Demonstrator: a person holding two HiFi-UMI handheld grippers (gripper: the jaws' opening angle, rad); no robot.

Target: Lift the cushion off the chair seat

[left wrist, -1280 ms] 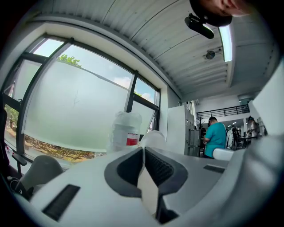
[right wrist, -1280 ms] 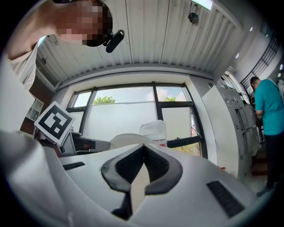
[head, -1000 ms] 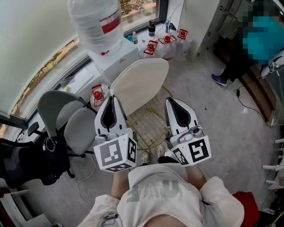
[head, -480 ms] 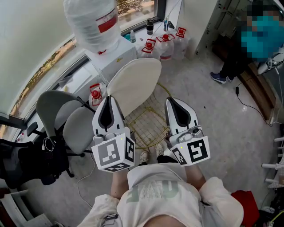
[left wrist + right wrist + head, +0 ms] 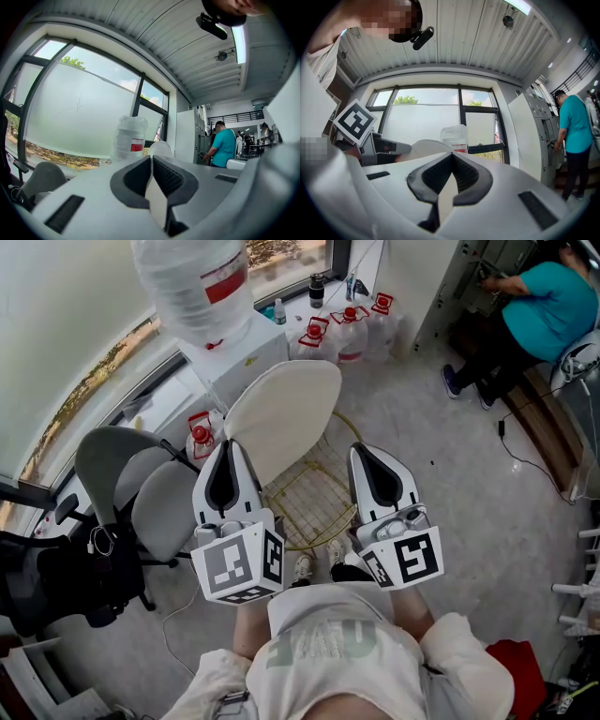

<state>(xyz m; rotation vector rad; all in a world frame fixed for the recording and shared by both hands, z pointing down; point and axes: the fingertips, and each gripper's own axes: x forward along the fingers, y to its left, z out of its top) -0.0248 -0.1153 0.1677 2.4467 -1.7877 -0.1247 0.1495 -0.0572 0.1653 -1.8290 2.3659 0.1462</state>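
Holding the cushion point(image 5: 281, 413) clear of the chair
The left gripper point(image 5: 230, 442) is pinched tight on the cushion's near edge. The cushion tilts away toward 1 o'clock above the wire chair seat point(image 5: 314, 507). The right gripper point(image 5: 361, 448), jaws together and empty, sits at 3 o'clock.

The water bottle's red label point(image 5: 228, 283) seems illegible.

The cushion point(image 5: 281, 418) looks like matt cream cloth, the chair seat point(image 5: 314, 512) thin yellowish metal wire.
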